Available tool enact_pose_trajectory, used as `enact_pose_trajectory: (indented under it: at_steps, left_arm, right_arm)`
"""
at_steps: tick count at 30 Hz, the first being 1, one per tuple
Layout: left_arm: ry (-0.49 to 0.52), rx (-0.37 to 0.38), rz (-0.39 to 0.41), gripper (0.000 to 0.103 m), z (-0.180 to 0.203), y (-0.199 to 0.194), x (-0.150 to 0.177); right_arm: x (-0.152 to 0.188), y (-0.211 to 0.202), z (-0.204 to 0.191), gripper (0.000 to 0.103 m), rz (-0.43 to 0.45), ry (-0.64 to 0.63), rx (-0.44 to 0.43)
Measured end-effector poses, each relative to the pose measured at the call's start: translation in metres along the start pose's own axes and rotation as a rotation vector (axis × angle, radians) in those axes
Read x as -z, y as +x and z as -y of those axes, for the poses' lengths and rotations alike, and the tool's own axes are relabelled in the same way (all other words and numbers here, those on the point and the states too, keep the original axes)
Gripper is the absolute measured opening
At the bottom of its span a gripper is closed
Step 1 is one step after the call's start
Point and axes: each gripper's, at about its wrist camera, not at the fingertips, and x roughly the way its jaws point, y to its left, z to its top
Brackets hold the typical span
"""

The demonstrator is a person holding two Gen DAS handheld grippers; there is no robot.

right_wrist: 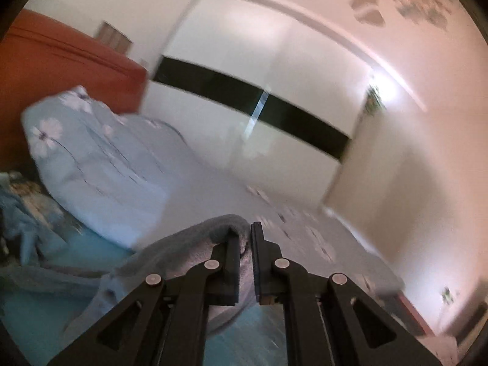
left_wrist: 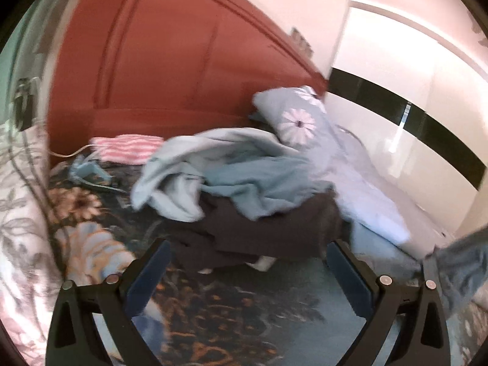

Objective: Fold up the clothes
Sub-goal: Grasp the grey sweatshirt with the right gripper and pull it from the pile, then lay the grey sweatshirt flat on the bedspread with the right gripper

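My right gripper (right_wrist: pixel 245 238) pinches a blue-grey garment (right_wrist: pixel 183 244); left gripper (left_wrist: pixel 247 259) gapes wide; clothes pile (left_wrist: pixel 231 183) looks unfolded.

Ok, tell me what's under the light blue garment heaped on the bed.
The light blue garment lies crumpled on a dark brown garment, which rests on the floral bedspread. Something white peeks from beneath the brown one. Anything deeper is covered.

The bed (left_wrist: pixel 274 320) carries a dark floral cover. On it, against the red headboard (left_wrist: pixel 170 45), lie a pink striped cloth (left_wrist: pixel 128 149), a blue-and-brown clothes pile (left_wrist: pixel 244 189) and a daisy-print pillow (left_wrist: pixel 299 116).
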Motion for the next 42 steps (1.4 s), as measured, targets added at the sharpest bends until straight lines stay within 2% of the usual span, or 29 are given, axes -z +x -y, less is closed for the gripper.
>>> enact_pose_trajectory:
  at_steps: [5,7,11,15,18,24,25,28,31,33,35,36,38,39,40,41,42]
  left_arm:
    - [0.113,0.063,-0.027,0.103,0.046,0.001,0.008]
    - [0.155,0.106,-0.038,0.103,0.064,-0.001,0.012]
    - [0.231,0.243,-0.097,0.103,0.105,-0.006,0.026]
    - [0.237,0.401,-0.223,0.103,0.144,-0.017,0.052]
    - [0.221,0.522,-0.323,0.103,0.175,-0.027,0.068]
    - [0.312,0.631,-0.4,0.103,0.255,-0.047,0.084]
    - [0.326,0.636,-0.422,0.103,0.268,-0.043,0.091]
    - [0.372,0.627,-0.503,0.103,0.305,-0.026,0.116]
    - [0.419,0.617,-0.583,0.103,0.343,-0.008,0.142]
    - [0.414,0.593,-0.63,0.097,0.354,0.004,0.157]
    - [0.395,0.569,-0.671,0.078,0.361,0.013,0.169]
    - [0.377,0.562,-0.688,0.073,0.362,0.015,0.173]
    - [0.354,0.561,-0.703,0.048,0.362,0.012,0.178]
    - [0.356,0.557,-0.699,0.042,0.362,0.009,0.18]
    - [0.364,0.551,-0.692,0.025,0.362,0.006,0.181]
    - [0.369,0.553,-0.679,0.019,0.359,0.0,0.181]
    - [0.372,0.558,-0.665,0.018,0.354,-0.006,0.18]
  right_arm:
    - [0.072,0.004,0.09,0.007,-0.183,0.095,0.084]
    - [0.102,0.001,0.115,0.007,-0.245,0.109,0.109]
    - [0.165,0.0,0.136,0.007,-0.401,0.099,0.083]
    - [0.22,-0.005,0.135,0.007,-0.506,0.101,0.036]
    - [0.238,-0.006,0.135,0.007,-0.528,0.112,-0.014]
    - [0.256,-0.03,0.139,0.009,-0.518,0.136,-0.141]
    - [0.26,-0.032,0.143,0.014,-0.52,0.152,-0.166]
    - [0.274,-0.042,0.151,0.039,-0.516,0.198,-0.223]
    - [0.282,-0.047,0.157,0.042,-0.512,0.216,-0.236]
    - [0.288,-0.051,0.16,0.042,-0.509,0.228,-0.245]
    - [0.294,-0.055,0.164,0.043,-0.506,0.24,-0.253]
    - [0.296,-0.057,0.166,0.044,-0.505,0.246,-0.258]
    - [0.302,-0.06,0.169,0.045,-0.503,0.256,-0.263]
    - [0.304,-0.059,0.171,0.045,-0.505,0.259,-0.261]
    - [0.306,-0.058,0.172,0.045,-0.507,0.265,-0.26]
    - [0.309,-0.056,0.173,0.045,-0.51,0.275,-0.263]
    - [0.311,-0.054,0.174,0.045,-0.515,0.289,-0.27]
